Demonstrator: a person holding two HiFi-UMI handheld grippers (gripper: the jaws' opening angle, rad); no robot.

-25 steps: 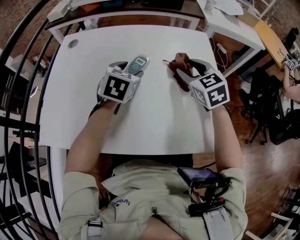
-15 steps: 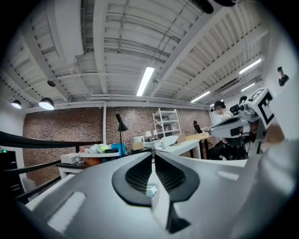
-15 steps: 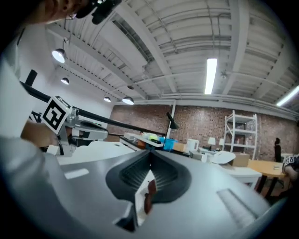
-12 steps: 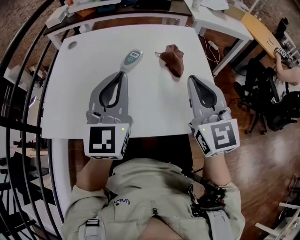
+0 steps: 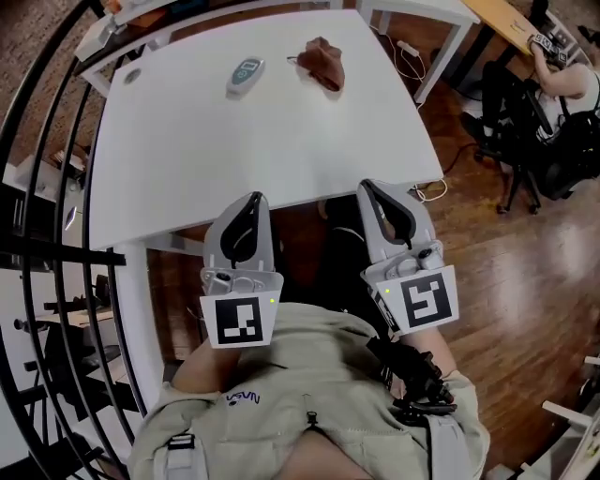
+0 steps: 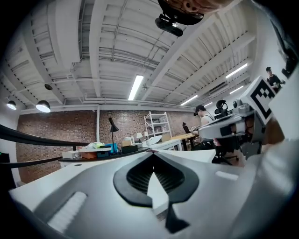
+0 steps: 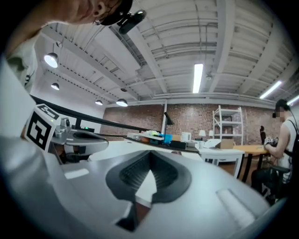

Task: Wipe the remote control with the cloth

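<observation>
The grey remote control [image 5: 246, 73] with its small screen lies at the far side of the white table [image 5: 187, 159]. To its right lies the crumpled brown cloth [image 5: 322, 64]. Both grippers are drawn back off the table, close to the person's body and pointing level. My left gripper [image 5: 253, 199] hangs just past the table's near edge, jaws shut with nothing in them [image 6: 152, 151]. My right gripper [image 5: 367, 187] sits beside it, also shut and empty [image 7: 150, 151]. Neither touches the remote or the cloth.
A curved black railing [image 5: 56, 141] runs along the left. A second white table [image 5: 412, 11] stands at the far right, with a cable [image 5: 403, 47] on the wooden floor. A seated person [image 5: 572, 84] and dark chairs [image 5: 511, 112] are at the far right.
Both grippers pulled back from the far side of the table to the person's body. Their jaws closed empty. The remote and the cloth stayed on the table.
</observation>
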